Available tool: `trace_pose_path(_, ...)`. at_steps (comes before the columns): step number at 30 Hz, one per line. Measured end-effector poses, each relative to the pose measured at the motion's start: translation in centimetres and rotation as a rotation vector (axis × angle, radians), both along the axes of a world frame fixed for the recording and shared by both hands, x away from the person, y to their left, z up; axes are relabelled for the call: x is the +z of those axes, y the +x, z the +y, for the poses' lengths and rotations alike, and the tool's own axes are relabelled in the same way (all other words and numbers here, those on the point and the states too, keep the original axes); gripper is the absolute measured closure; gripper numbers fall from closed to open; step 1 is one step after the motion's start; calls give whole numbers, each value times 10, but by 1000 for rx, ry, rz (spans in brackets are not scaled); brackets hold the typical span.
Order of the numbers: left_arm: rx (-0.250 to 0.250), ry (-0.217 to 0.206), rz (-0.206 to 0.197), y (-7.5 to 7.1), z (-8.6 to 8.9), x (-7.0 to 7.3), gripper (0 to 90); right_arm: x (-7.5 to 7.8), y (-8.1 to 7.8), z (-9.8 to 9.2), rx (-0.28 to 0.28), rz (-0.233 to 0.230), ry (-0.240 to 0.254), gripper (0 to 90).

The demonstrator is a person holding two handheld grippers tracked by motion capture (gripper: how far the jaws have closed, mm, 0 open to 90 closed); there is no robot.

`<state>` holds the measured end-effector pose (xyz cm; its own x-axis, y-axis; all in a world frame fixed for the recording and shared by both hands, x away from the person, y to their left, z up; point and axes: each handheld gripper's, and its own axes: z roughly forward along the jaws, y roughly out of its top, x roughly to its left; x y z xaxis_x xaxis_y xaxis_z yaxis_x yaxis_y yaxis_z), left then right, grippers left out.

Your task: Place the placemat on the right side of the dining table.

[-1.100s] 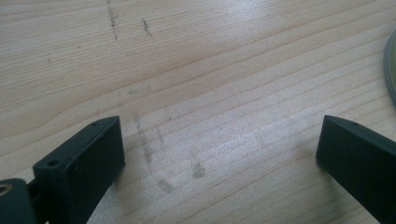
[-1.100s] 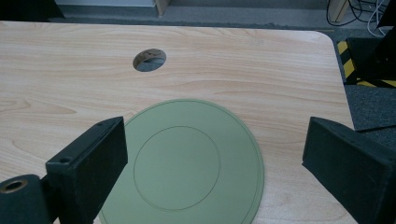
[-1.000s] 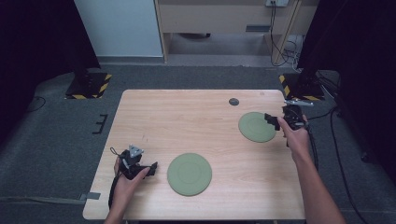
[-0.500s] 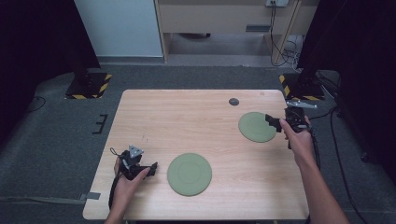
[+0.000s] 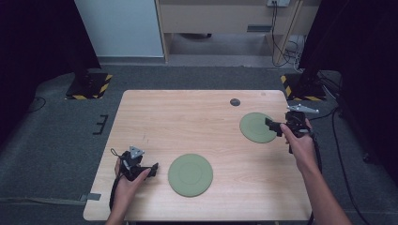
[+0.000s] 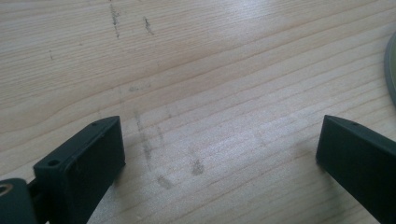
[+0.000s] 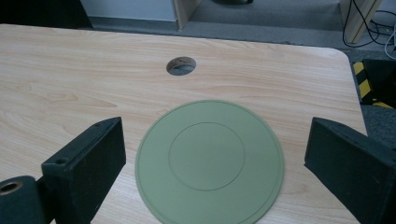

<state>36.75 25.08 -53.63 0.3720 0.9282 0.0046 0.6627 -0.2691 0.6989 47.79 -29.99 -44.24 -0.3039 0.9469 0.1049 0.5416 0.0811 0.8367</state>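
Note:
Two flat green plates lie on the wooden table [image 5: 187, 122]. The near plate [image 5: 190, 174] sits at front centre; its rim [image 6: 391, 70] shows at the right edge of the left gripper view. My left gripper [image 5: 152, 169] rests just left of it, open [image 6: 219, 140], with bare wood between its jaws. The far plate [image 5: 257, 127] lies at the right. My right gripper [image 5: 273, 126] is at that plate's right rim, open wide. In the right gripper view the far plate [image 7: 210, 161] lies between and beyond the jaws of that gripper [image 7: 215, 140].
A round cable hole [image 5: 234, 101] [image 7: 181, 66] sits near the table's far edge, behind the far plate. Yellow-black striped stand bases [image 5: 89, 86] rest on the grey floor past the far corners. Cables [image 5: 338, 140] trail off the right side.
The right hand has drifted slightly toward the near side beside the far plate. The left gripper and both plates have stayed put.

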Motion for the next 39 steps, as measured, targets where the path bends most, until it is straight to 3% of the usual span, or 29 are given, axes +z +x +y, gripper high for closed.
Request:
trace_pose_path(25, 3, 0, 0, 0, 0, 0, 5, -15, -26, 43, 125, 26, -35, 53)
trace_pose_path(39, 3, 0, 0, 0, 0, 0, 5, -21, -38, 59, 172, 38, -46, 53)
